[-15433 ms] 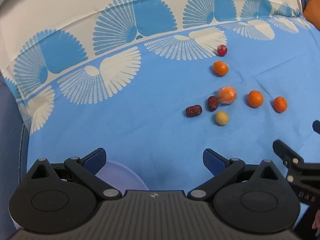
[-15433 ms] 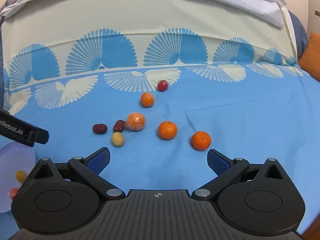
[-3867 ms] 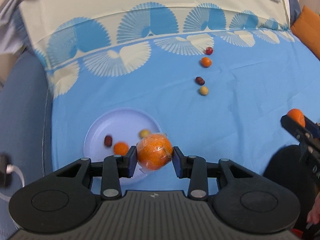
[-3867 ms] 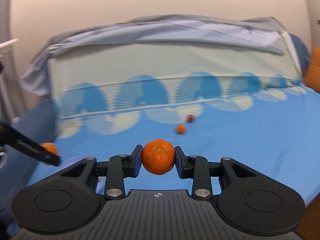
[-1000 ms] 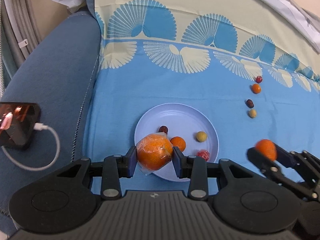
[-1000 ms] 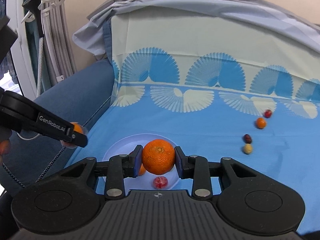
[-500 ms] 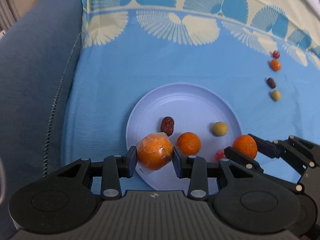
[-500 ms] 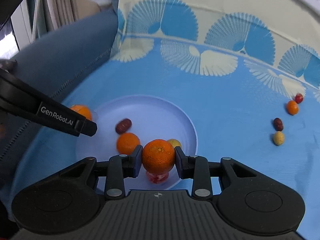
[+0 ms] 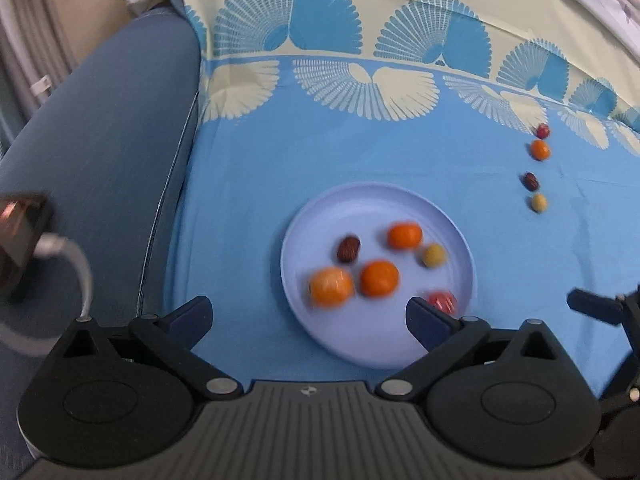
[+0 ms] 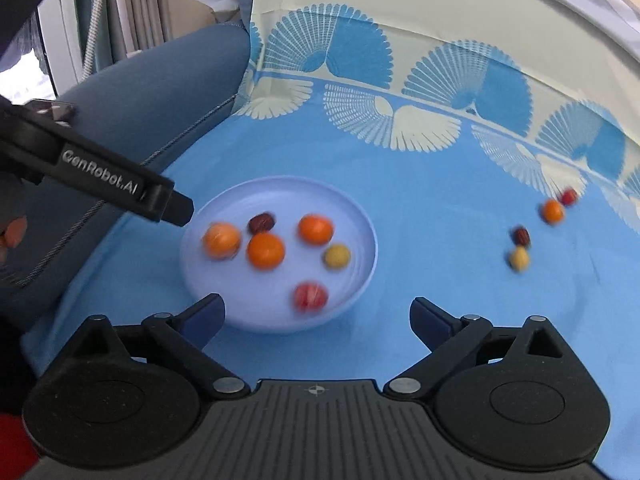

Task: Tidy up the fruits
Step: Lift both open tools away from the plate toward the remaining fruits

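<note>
Both oranges are now lying on the lilac plate (image 9: 460,236), released since half a second ago. Jaws of the left gripper (image 9: 308,316) and right gripper (image 10: 316,318) have just been opening and are standing spread wide, nothing between them. A wrapped orange (image 9: 331,286) is sitting beside two bare oranges (image 9: 379,278), a red date (image 9: 348,249) and a yellow fruit (image 9: 434,255). Four small fruits (image 9: 538,203) are lying on the blue sheet (image 9: 248,200), well apart from the plate.
</note>
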